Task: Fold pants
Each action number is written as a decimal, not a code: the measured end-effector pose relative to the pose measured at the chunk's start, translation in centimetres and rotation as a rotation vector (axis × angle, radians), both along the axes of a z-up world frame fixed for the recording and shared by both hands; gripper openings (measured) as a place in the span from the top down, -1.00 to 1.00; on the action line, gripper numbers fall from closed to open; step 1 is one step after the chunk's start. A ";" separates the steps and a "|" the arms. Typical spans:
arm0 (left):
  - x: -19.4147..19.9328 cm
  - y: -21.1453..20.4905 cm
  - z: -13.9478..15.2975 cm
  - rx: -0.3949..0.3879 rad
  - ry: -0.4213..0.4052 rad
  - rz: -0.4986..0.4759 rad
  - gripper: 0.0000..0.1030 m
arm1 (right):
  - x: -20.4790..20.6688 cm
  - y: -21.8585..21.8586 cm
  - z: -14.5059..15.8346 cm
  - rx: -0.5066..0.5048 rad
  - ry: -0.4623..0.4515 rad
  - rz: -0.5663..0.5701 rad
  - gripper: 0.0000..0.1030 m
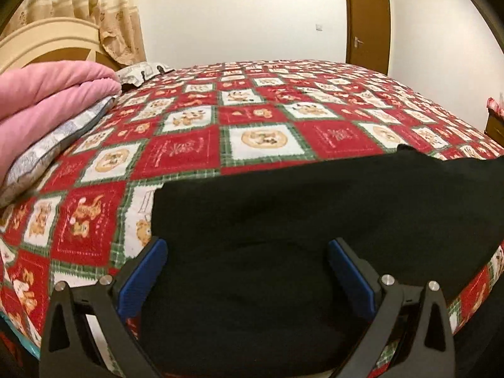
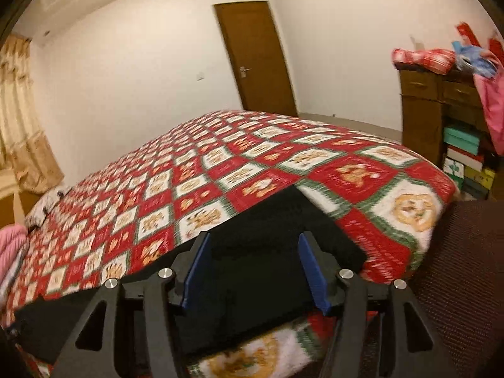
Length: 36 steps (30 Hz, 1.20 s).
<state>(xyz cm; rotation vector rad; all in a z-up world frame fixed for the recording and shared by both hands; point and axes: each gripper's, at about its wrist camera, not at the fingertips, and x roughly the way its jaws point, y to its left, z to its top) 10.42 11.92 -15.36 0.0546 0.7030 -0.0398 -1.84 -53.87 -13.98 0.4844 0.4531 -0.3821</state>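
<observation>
Black pants point(image 1: 315, 208) lie flat along the near edge of a bed with a red, white and green patterned cover point(image 1: 252, 119). My left gripper point(image 1: 247, 249) is open, its blue pads on either side of the dark cloth just above it. In the right wrist view the pants point(image 2: 271, 220) show as a black strip ending in a corner on the cover point(image 2: 220, 163). My right gripper point(image 2: 253, 245) is open over that end, with nothing between the pads.
A pink quilt point(image 1: 47, 100) and a grey pillow point(image 1: 50, 145) are stacked at the left head of the bed. A wooden dresser point(image 2: 434, 100) with stacked boxes point(image 2: 466, 163) stands to the right. A brown door point(image 2: 255, 56) is in the far wall.
</observation>
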 end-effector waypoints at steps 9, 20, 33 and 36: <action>-0.5 -6.6 2.9 -0.050 -0.018 -0.130 -1.00 | -4.2 -5.8 -1.2 0.200 -0.046 -0.118 -0.15; 1.2 -15.2 1.5 -0.114 0.053 -0.312 -1.00 | -3.7 -6.3 -3.1 0.340 -0.067 -0.046 -0.15; 0.4 -16.9 0.0 0.014 0.015 -0.289 -1.00 | -2.6 -4.9 -4.2 0.401 -0.130 0.019 0.67; 0.4 -16.7 0.0 0.004 0.023 -0.288 -1.00 | -2.5 -4.8 -4.6 0.404 -0.145 0.015 0.73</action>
